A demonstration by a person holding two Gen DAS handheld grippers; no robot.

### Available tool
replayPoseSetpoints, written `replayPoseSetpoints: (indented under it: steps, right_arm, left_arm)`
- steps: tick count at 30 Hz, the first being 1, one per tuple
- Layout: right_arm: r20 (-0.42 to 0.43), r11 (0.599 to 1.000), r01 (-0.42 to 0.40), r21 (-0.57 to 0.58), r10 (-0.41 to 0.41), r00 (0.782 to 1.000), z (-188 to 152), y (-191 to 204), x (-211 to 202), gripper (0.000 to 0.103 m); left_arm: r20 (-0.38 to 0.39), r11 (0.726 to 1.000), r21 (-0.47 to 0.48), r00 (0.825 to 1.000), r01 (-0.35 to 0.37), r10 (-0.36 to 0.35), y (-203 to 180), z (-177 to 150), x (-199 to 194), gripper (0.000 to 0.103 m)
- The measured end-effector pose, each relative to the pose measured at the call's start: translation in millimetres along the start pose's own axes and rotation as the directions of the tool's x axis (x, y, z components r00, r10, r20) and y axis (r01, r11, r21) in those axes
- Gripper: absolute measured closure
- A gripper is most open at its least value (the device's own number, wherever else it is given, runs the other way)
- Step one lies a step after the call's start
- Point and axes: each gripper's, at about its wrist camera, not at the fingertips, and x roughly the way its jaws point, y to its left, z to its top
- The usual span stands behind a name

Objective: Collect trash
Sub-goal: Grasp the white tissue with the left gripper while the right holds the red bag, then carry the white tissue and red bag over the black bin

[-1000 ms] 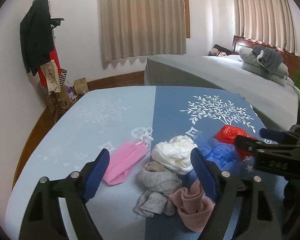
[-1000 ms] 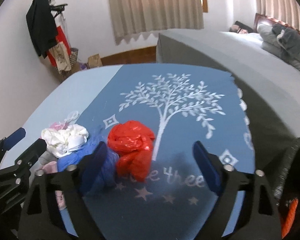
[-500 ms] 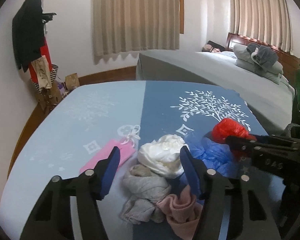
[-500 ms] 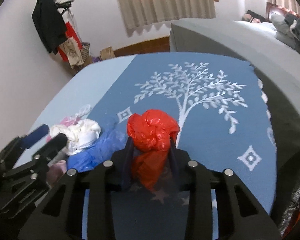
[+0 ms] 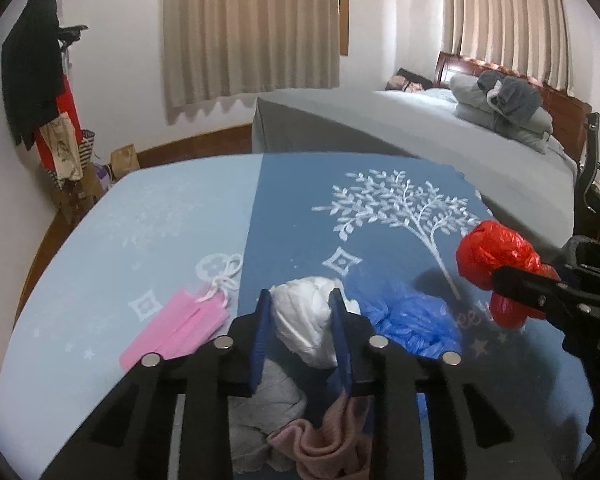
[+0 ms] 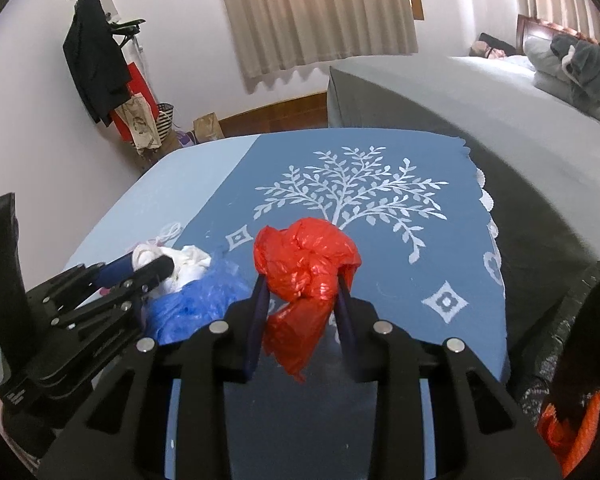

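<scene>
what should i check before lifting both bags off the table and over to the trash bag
1. Right gripper shut on the red bag: ok, fingers pinch its middle.
2. Left gripper shut on the white bag: ok, wad sits between the pads.
3. White bag free of the blue bag: cannot tell, they touch at the right pad.
4. Red bag's loose tail clear of the table: ok in the right wrist view, it hangs free.
5. Pink mask and socks outside the grips: ok.
6. Black trash bag open to receive: cannot tell, only its edge shows.
</scene>
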Motion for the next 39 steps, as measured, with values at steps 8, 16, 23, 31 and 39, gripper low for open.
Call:
replayPoseSetpoints:
  steps: [8, 16, 23, 31, 39]
  right_arm:
    - [0.052, 1.0, 0.0, -0.003, 0.0, 0.999, 2.7, -0.1, -23.5, 0.072]
    - [0.097, 1.0, -0.002, -0.001, 0.002, 0.995, 6.7, -3.0, -48.3, 0.072]
    - [0.133, 1.0, 0.006, 0.004, -0.007, 0.991, 8.1, -6.7, -77.1, 0.072]
    - [0.165, 0.999, 0.036, 0.03, -0.04, 0.985, 1.2, -20.1, -115.0, 0.072]
    - [0.191, 0.993, 0.096, 0.065, -0.107, 0.976, -7.6, -42.7, -150.6, 0.072]
  left_arm:
    - [0.111, 0.999, -0.03, 0.994, 0.013, -0.01, 0.1, 6.3, -30.0, 0.077]
    - [0.178, 1.0, -0.021, 0.984, 0.015, -0.011, -8.4, 21.6, -57.4, 0.077]
    - [0.198, 0.999, -0.003, 0.979, 0.043, -0.041, -23.5, 28.9, -74.4, 0.077]
    - [0.215, 0.995, 0.024, 0.972, 0.095, -0.098, -50.0, 32.3, -90.0, 0.077]
    - [0.22, 0.984, 0.068, 0.959, 0.166, -0.177, -86.8, 33.5, -101.8, 0.077]
